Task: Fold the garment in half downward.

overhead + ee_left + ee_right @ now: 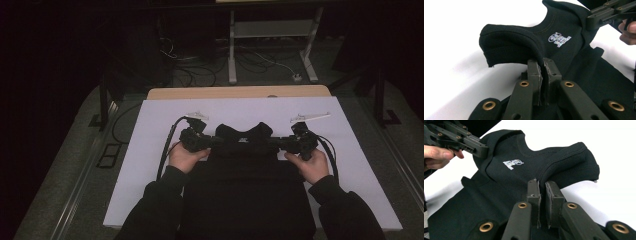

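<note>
A black top (245, 185) with a small silver logo inside its neckline (559, 39) lies on a white sheet (145, 165), collar away from me. My left gripper (212, 141) is shut on the garment's left shoulder, and the fabric folds over its pinched tips (543, 62). My right gripper (277, 143) is shut on the right shoulder, cloth bunched between its pads (542, 183). Both shoulders are lifted a little off the sheet. The right gripper (589, 22) also appears far off in the left gripper view, and the left gripper (482, 148) in the right gripper view.
The white sheet covers a wooden table whose far edge (240, 92) shows beyond it. A white desk frame (272, 45) and floor cables (195, 75) lie farther back. Black cables (167, 145) trail from both grippers across the sheet.
</note>
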`<state>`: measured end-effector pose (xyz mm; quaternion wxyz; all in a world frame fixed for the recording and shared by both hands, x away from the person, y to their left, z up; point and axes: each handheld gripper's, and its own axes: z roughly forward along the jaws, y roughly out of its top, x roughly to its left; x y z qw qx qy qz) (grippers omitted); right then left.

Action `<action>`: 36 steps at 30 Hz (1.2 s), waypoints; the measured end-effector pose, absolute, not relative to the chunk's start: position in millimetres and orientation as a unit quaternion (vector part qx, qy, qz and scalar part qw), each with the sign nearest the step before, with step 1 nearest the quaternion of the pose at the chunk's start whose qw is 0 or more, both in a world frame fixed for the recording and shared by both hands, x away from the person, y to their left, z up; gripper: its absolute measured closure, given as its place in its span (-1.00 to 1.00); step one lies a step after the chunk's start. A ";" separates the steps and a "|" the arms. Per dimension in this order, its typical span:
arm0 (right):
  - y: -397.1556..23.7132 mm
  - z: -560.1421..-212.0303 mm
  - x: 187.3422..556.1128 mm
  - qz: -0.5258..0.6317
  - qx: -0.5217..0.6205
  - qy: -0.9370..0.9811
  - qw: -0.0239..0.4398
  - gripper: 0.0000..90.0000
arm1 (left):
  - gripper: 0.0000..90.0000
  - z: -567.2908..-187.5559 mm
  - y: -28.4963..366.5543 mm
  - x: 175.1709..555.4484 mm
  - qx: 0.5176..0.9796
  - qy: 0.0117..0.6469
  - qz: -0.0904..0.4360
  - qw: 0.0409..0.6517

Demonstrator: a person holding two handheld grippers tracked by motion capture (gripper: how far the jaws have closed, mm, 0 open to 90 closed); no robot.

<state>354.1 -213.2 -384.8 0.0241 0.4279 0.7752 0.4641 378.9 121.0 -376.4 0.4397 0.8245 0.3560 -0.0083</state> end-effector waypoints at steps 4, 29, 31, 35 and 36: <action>-211.8 -383.0 348.8 0.464 0.425 0.777 0.024 0.81 | 0.86 -375.0 121.7 372.4 0.825 0.355 -0.011 0.440; -211.6 -378.8 317.4 0.460 0.406 0.790 0.019 0.81 | 0.86 -376.2 125.1 346.0 0.824 0.346 -0.039 0.446; -211.5 -378.7 316.5 0.459 0.406 0.790 0.018 0.81 | 0.86 -377.5 125.1 343.6 0.825 0.347 -0.041 0.445; -210.9 -379.4 311.5 0.454 0.403 0.794 0.017 0.81 | 0.86 -378.9 124.5 337.8 0.829 0.342 -0.046 0.440; -210.7 -379.4 310.4 0.455 0.403 0.794 0.016 0.81 | 0.86 -378.8 124.2 336.5 0.829 0.343 -0.046 0.439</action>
